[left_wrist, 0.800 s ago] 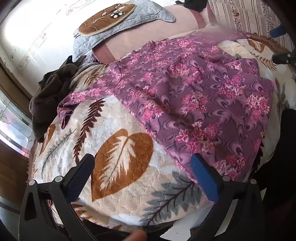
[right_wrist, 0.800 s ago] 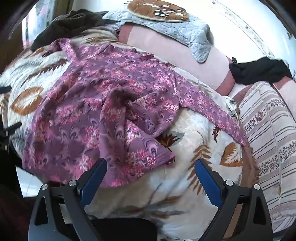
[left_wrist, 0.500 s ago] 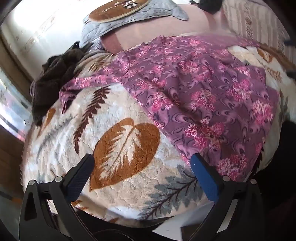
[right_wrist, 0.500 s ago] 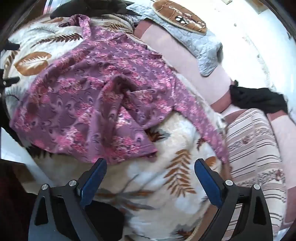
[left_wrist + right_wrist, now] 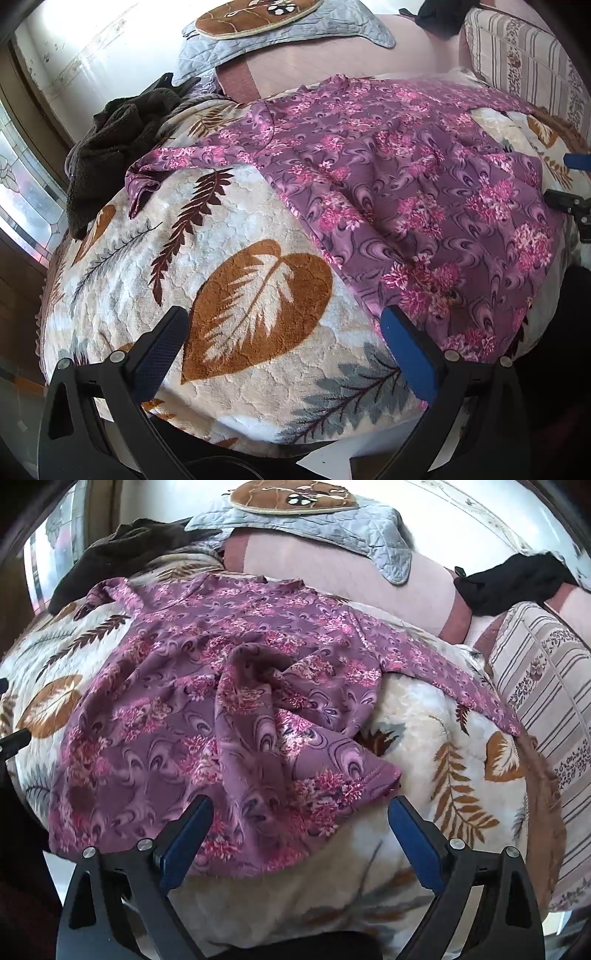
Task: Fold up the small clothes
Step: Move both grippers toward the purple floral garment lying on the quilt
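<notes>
My left hand-held gripper (image 5: 280, 332) and right hand-held gripper (image 5: 297, 818) hung released near the hem of the shirt (image 5: 207, 709) lying rumpled on the blanket (image 5: 229, 280), so folding hadn't begun; I judged smoothing it came next.

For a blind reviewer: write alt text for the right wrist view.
A purple floral shirt lies rumpled on a leaf-print blanket, its hem corner just ahead of the open, empty right gripper. Behind lie a pink sofa back and dark clothes.
</notes>
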